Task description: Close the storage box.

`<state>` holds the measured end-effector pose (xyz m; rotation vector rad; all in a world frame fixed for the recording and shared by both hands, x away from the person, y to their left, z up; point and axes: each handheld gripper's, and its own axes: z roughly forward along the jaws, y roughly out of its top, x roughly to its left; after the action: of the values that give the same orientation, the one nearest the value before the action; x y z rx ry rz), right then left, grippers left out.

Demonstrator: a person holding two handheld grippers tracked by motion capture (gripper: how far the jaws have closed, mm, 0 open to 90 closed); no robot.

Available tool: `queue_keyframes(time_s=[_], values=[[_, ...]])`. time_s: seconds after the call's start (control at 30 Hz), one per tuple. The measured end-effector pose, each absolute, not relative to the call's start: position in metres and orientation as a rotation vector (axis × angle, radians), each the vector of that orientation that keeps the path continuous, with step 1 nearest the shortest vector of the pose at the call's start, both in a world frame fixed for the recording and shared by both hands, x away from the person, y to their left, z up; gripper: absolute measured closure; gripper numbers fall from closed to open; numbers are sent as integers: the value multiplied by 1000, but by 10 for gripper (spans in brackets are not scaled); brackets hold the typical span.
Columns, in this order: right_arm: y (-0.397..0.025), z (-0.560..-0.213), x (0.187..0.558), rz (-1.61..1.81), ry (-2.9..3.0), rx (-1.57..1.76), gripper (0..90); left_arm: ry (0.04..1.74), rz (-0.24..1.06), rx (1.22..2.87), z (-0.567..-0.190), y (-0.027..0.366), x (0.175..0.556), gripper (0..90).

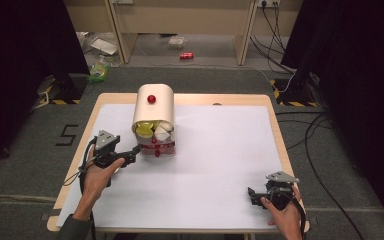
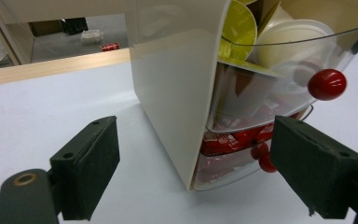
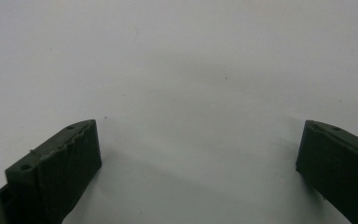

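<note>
A cream, round-topped storage box point(image 1: 154, 107) stands on the white table point(image 1: 220, 150), with a red knob point(image 1: 151, 99) on top. Its clear front drawers point(image 2: 261, 88) hold yellow and white lidded cups above and red packets point(image 2: 228, 142) below, each drawer with a red knob point(image 2: 327, 84). My left gripper point(image 1: 136, 151) is open at the box's front left corner; in the left gripper view its jaws stand wide on either side of that corner without touching it. My right gripper point(image 1: 251, 195) is open over bare table near the front right, nothing between its jaws.
The table's wooden rim point(image 1: 240, 99) shows at the far edge. Beyond it on the floor lie a red can point(image 1: 186, 56), a green bag point(image 1: 99, 72), and cables point(image 1: 275, 35) at the right. Dark curtains flank both sides.
</note>
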<state>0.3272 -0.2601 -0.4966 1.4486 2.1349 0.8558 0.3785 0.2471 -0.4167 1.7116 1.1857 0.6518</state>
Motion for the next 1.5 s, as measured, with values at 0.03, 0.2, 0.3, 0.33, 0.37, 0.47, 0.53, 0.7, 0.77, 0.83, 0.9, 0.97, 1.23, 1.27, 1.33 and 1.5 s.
queue_keyframes(time_s=[0.03, 0.2, 0.3, 0.33, 0.37, 0.47, 0.53, 0.7, 0.77, 0.83, 0.9, 0.97, 1.23, 1.27, 1.33, 1.5], values=[[-260, -497, 327, 856, 2135, 1448, 2, 1182, 650, 1708, -416, 247, 378, 154], [-260, -497, 327, 856, 2135, 1449, 2, 1171, 644, 1707, -415, 247, 374, 151], [-260, -497, 327, 856, 2135, 1448, 2, 1162, 642, 1712, -415, 246, 372, 151], [-260, -497, 327, 857, 2135, 1449, 2, 1158, 639, 1710, -415, 246, 370, 151], [-260, -497, 327, 857, 2135, 1449, 2, 1156, 638, 1712, -415, 246, 369, 151], [-260, -497, 327, 856, 2135, 1449, 2, 1155, 633, 1716, -417, 246, 367, 151], [-260, -497, 327, 857, 2135, 1449, 2, 1157, 628, 1715, -419, 247, 367, 151], [-260, -497, 327, 857, 2134, 1450, 2, 1159, 621, 1713, -422, 249, 362, 151], [-260, -497, 327, 856, 2134, 1449, 2, 1160, 620, 1711, -422, 249, 361, 151], [-260, -497, 327, 856, 2134, 1449, 2, 1157, 621, 1712, -422, 249, 360, 151], [-260, -497, 327, 856, 2134, 1449, 2, 1149, 622, 1708, -421, 250, 357, 151], [-260, -497, 327, 857, 2134, 1448, 2, 1146, 622, 1707, -421, 250, 355, 151], [-260, -497, 327, 857, 2134, 1449, 2, 1138, 626, 1697, -422, 252, 348, 151], [-260, -497, 327, 858, 2133, 1449, 2, 1137, 624, 1698, -422, 252, 347, 151], [-260, -497, 327, 858, 2132, 1450, 2, 1137, 624, 1695, -422, 252, 346, 151], [-260, -497, 327, 856, 2134, 1447, 2, 1137, 623, 1686, -424, 254, 340, 151]])
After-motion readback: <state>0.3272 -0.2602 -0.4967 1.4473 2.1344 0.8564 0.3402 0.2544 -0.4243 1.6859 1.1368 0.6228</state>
